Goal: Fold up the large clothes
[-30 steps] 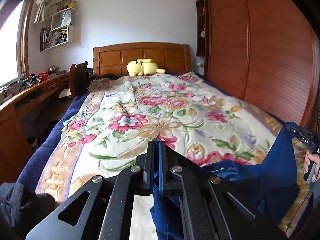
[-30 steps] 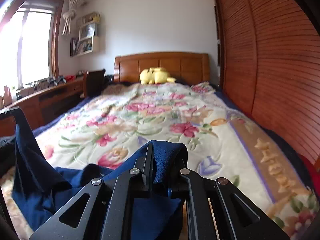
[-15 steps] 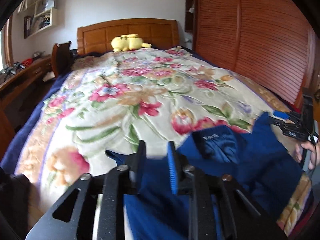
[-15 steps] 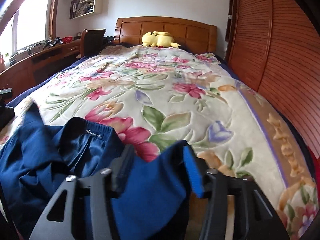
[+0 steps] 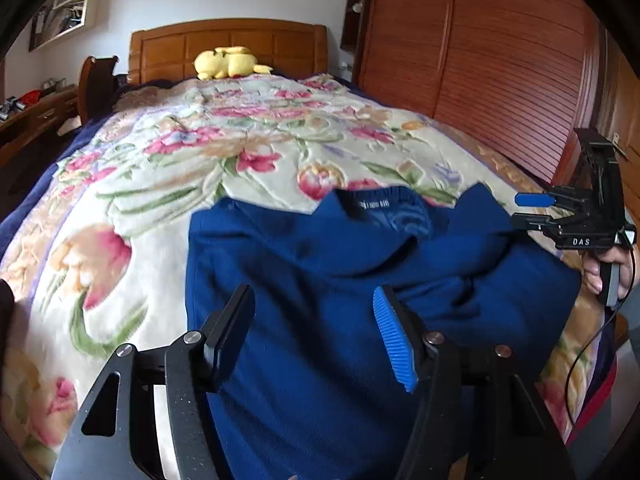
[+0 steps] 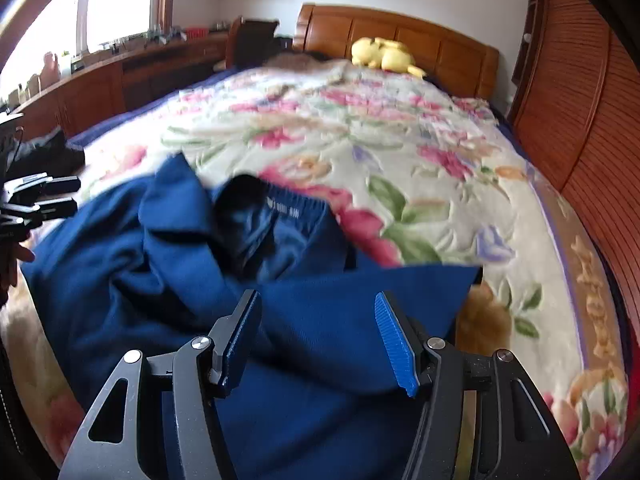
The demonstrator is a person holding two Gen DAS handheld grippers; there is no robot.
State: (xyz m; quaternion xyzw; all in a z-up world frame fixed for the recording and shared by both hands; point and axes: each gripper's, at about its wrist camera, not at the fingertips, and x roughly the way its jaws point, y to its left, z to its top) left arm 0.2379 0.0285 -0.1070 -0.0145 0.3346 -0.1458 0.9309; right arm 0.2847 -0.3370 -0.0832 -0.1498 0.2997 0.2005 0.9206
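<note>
Floral bedspread [image 5: 168,168] covered the bed, the landmark here. Blue garment [image 5: 320,280] lay rumpled on its foot end, collar and label facing the headboard [image 5: 228,46], one flap folded over toward the wardrobe [image 5: 500,68] side. Yellow plush [image 5: 228,65] sat at the headboard end, well away from the garment. Left gripper [image 5: 314,322] was over the garment, jaws opening, fingers apart, pads off the cloth. Right gripper [image 6: 318,328] likewise over the folded flap, jaws opening, nothing clamped.
</note>
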